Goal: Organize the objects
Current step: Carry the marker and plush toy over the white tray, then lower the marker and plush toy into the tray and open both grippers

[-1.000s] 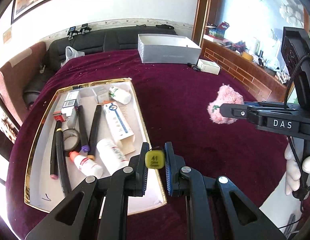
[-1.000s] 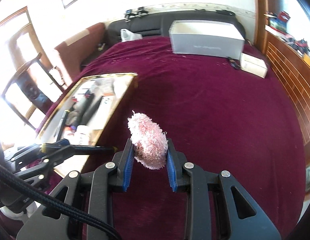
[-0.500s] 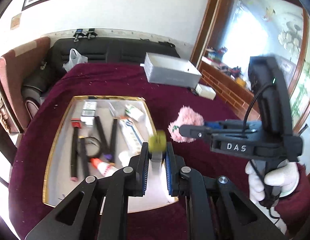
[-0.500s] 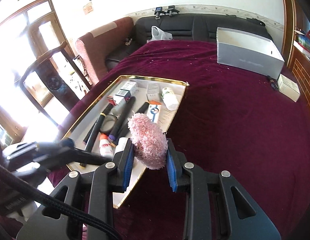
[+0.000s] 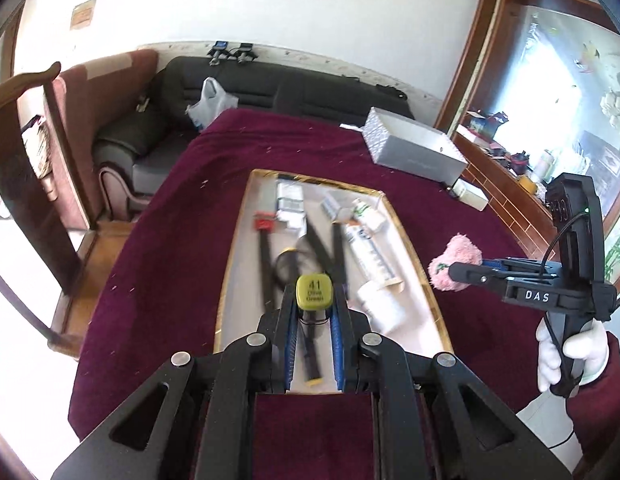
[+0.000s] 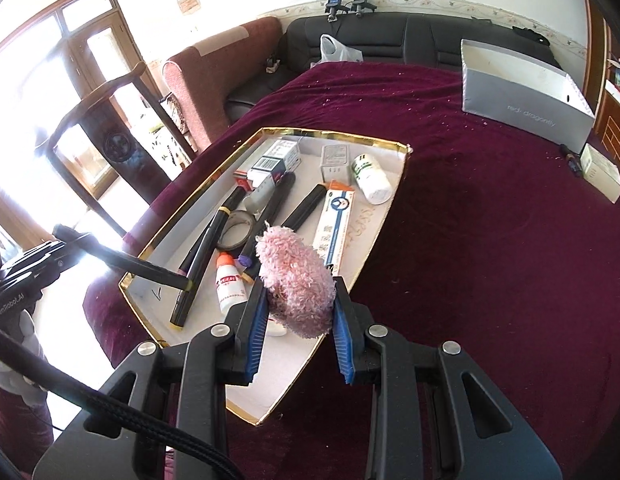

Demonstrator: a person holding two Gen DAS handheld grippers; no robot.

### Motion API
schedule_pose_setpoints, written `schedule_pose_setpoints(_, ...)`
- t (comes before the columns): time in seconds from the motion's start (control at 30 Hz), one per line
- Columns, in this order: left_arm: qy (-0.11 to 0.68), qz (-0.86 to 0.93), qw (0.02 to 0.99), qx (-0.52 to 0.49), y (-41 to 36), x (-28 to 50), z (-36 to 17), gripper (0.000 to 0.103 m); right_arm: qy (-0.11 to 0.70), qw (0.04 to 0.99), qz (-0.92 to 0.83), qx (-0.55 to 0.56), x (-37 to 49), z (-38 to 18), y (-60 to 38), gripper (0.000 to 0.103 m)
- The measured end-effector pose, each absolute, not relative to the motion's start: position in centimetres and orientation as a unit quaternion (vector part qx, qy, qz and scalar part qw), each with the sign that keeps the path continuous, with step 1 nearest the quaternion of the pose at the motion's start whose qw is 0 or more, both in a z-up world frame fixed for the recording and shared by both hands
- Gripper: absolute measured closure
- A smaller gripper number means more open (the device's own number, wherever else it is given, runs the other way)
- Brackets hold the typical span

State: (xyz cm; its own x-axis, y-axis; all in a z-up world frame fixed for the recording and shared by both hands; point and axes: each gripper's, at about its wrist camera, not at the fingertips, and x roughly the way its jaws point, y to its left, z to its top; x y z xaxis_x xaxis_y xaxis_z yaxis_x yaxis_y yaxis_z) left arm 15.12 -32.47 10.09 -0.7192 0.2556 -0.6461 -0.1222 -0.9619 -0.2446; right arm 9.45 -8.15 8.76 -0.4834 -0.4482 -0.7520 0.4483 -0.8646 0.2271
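Observation:
My left gripper (image 5: 313, 300) is shut on an olive green marker (image 5: 313, 291) and holds it above the near end of the gold-rimmed white tray (image 5: 237, 240). My right gripper (image 6: 297, 300) is shut on a pink fluffy ball (image 6: 295, 276) above the tray's near right edge (image 6: 374, 248). The ball and right gripper also show in the left wrist view (image 5: 456, 264), just right of the tray. The tray holds black markers (image 6: 275, 206), a tape roll (image 6: 235, 234), a small glue bottle (image 6: 229, 286), a white pill bottle (image 6: 370, 178) and small boxes (image 6: 338, 224).
The tray lies on a dark red velvet table (image 6: 490, 240). A grey open box (image 6: 526, 96) and a small white box (image 6: 602, 172) stand at the far right. A black sofa (image 6: 390, 36) and a wooden chair (image 6: 109, 128) lie beyond the table's edges.
Both grippers have moved left and back over the tray, each still holding its object. The tray now sits straight ahead of the left gripper; the pink ball now hangs over the tray's near right edge.

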Motion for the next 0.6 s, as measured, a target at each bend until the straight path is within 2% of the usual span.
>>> schedule_pose_setpoints(0.27,-0.062,0.909,0.102,-0.400,-33.3,14.5,9.1,0.091,0.003,0.271,-0.851,0.449,9.3,7.7,-9.3,0.075)
schedule_pose_setpoints(0.6,-0.055,0.901,0.084,-0.423,-33.5,9.4,7.6,0.090,0.003,0.264,-0.852,0.453,8.5,6.6,-10.2,0.075)
